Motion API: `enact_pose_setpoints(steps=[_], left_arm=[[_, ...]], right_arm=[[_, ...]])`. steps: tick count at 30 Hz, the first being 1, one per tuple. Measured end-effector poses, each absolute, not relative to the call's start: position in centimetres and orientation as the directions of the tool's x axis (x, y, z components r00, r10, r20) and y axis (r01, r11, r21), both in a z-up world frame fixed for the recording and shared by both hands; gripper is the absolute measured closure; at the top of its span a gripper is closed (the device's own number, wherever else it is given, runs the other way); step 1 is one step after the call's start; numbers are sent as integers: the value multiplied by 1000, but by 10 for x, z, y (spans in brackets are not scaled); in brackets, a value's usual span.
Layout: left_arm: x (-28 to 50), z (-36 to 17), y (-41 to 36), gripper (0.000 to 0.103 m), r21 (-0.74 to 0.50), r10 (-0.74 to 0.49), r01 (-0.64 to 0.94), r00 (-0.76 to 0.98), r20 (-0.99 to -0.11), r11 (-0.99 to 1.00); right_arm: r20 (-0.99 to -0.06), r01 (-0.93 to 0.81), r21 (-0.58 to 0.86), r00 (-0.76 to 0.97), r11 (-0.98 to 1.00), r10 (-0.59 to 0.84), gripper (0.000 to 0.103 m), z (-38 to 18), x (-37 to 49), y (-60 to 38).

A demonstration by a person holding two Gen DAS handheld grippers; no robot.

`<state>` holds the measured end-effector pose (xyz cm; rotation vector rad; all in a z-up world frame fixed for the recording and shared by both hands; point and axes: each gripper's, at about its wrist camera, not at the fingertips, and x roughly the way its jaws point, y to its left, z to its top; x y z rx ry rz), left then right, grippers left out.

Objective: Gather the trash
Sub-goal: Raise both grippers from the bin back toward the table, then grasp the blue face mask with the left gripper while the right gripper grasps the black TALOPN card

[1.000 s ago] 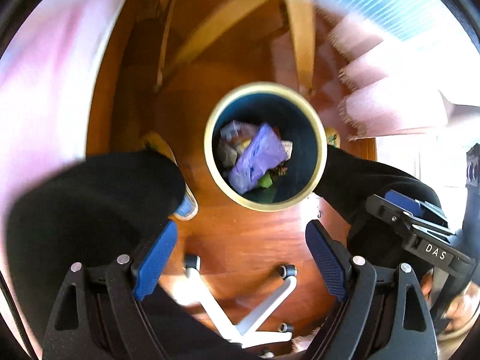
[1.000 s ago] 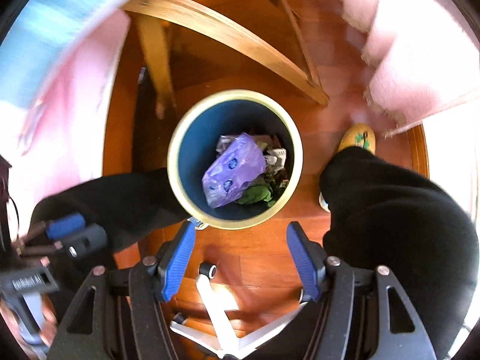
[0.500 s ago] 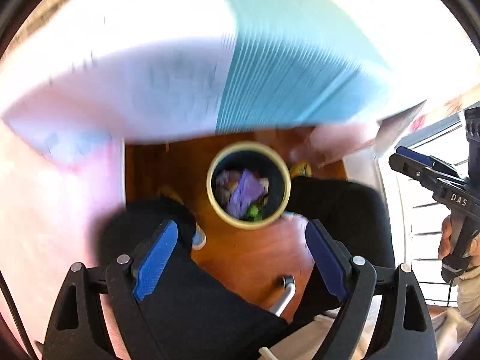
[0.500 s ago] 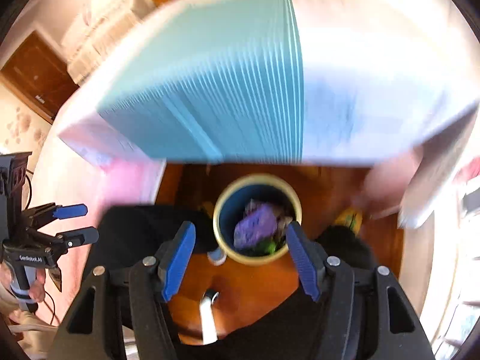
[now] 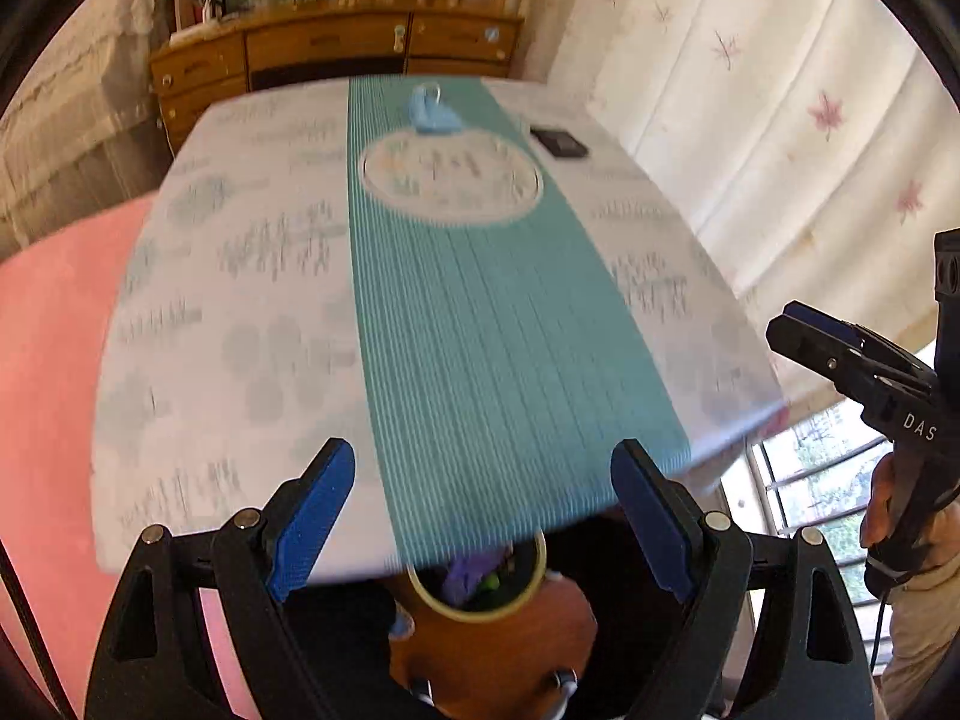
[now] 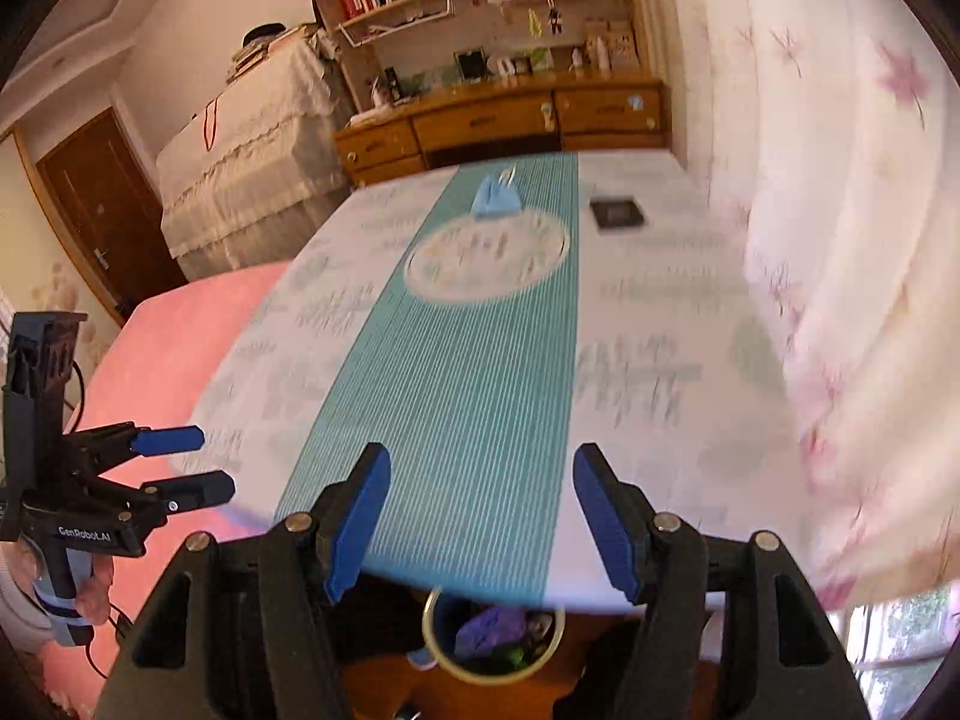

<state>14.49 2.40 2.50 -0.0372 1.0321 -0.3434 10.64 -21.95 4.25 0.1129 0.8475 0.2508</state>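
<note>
Now, left gripper (image 5: 483, 516): blue pads spread wide, nothing between them, touching nothing.
Right gripper (image 6: 480, 525): jaws just been opening, wide apart, empty.
Blue mask (image 5: 433, 114): lying crumpled on the teal runner (image 5: 480, 312) at the table's far end; long axis unclear.
Trash bin (image 6: 493, 642): upright on the floor beneath the table's near edge, purple bag (image 6: 489, 627) inside.

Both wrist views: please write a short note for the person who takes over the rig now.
Left gripper: open, empty.
Right gripper: open, empty, jaws just opened a little more.
Round yellow-rimmed blue trash bin: on the wooden floor under the near table edge, holding a purple plastic bag and other scraps.
Left to do: crumpled light-blue face mask lies far down the teal-striped tablecloth; a flat black square object lies right of it.
</note>
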Motion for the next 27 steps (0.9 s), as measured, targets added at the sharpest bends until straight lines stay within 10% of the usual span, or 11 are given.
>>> enact_pose_setpoints(steps=[27], left_arm=[[540, -55, -54, 5, -120, -166, 134, 417, -894, 984]], right_arm=[[-859, -31, 78, 506, 996, 83, 18, -68, 462, -277]])
